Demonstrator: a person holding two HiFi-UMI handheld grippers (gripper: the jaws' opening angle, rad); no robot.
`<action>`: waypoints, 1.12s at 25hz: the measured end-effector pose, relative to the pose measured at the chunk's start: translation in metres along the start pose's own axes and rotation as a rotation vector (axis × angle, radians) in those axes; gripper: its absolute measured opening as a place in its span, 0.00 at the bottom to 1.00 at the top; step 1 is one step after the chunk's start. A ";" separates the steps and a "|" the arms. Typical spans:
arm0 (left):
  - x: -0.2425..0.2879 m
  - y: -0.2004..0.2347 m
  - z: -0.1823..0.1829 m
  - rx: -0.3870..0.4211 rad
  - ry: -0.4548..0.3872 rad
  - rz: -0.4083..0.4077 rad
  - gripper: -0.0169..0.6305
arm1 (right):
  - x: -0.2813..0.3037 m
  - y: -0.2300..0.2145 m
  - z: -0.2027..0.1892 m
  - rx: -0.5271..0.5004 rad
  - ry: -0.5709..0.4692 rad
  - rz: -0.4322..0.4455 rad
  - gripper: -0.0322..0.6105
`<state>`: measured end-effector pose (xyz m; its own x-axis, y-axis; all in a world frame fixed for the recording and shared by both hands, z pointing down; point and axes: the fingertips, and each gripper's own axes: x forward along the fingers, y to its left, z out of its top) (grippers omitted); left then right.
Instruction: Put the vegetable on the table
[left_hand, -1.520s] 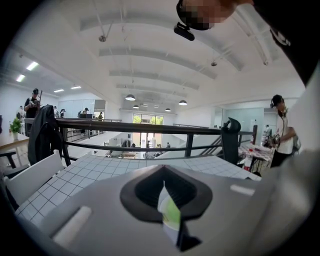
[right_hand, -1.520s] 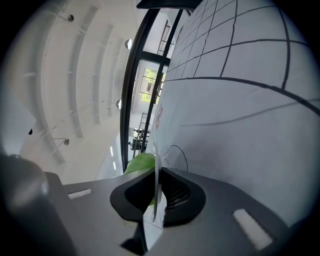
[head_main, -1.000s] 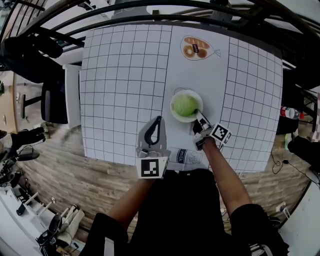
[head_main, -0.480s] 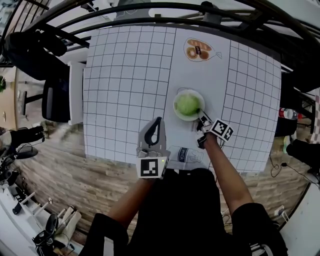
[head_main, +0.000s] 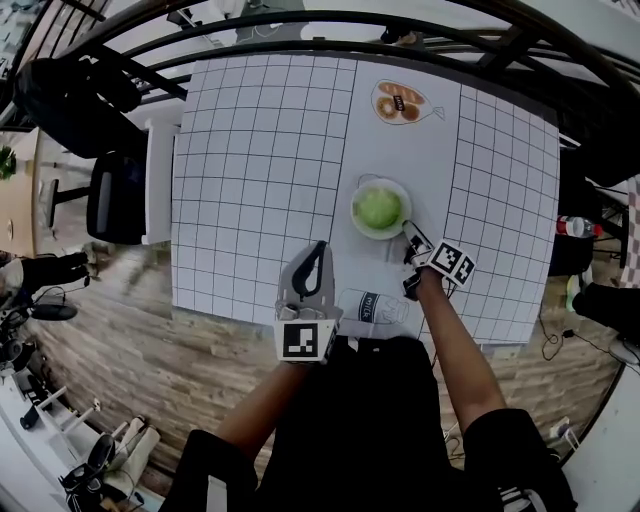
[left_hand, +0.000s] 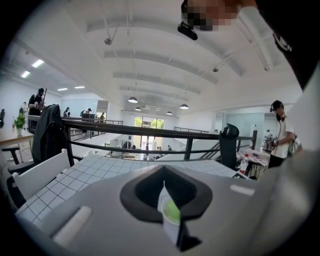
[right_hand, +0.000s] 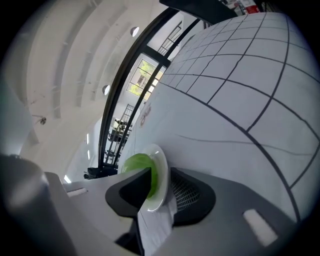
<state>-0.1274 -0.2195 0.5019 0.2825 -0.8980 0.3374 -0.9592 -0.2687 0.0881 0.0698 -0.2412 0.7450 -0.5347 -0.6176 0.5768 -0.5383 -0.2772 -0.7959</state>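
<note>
A round green vegetable (head_main: 378, 207) lies in a white plate (head_main: 358, 222) at the middle of the grid-patterned table (head_main: 250, 150). My right gripper (head_main: 408, 233) is at the plate's near right rim. Its jaws have just been opening and now stand open, with the plate (right_hand: 162, 167) rim and vegetable (right_hand: 135, 166) between them and a gap beside the rim. My left gripper (head_main: 318, 246) hovers near the table's front edge, left of the plate, with its tips together and nothing held. In the left gripper view the gripper (left_hand: 164, 172) shows the vegetable (left_hand: 171, 211) through its slit.
A clear bag of bread (head_main: 398, 102) lies at the table's far side. A clear labelled packet (head_main: 375, 307) rests by the front edge between my arms. A black railing (head_main: 300, 20) runs behind the table, and a chair (head_main: 112, 195) stands to its left.
The right gripper's jaws have spread apart at the plate's rim. The plate with the vegetable stays put on the table. The left gripper has barely shifted.
</note>
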 end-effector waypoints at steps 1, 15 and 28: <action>-0.005 0.000 0.000 0.003 0.000 0.002 0.04 | -0.005 -0.001 -0.001 0.003 -0.007 0.003 0.22; -0.031 -0.027 0.007 0.024 -0.050 -0.101 0.04 | -0.065 0.023 -0.009 -0.088 -0.066 0.037 0.23; -0.082 -0.053 0.019 0.019 -0.088 -0.233 0.04 | -0.145 0.113 -0.044 -0.334 -0.148 0.055 0.05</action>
<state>-0.0993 -0.1387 0.4517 0.4971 -0.8375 0.2270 -0.8677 -0.4782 0.1361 0.0574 -0.1506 0.5796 -0.4822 -0.7315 0.4821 -0.7074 0.0004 -0.7069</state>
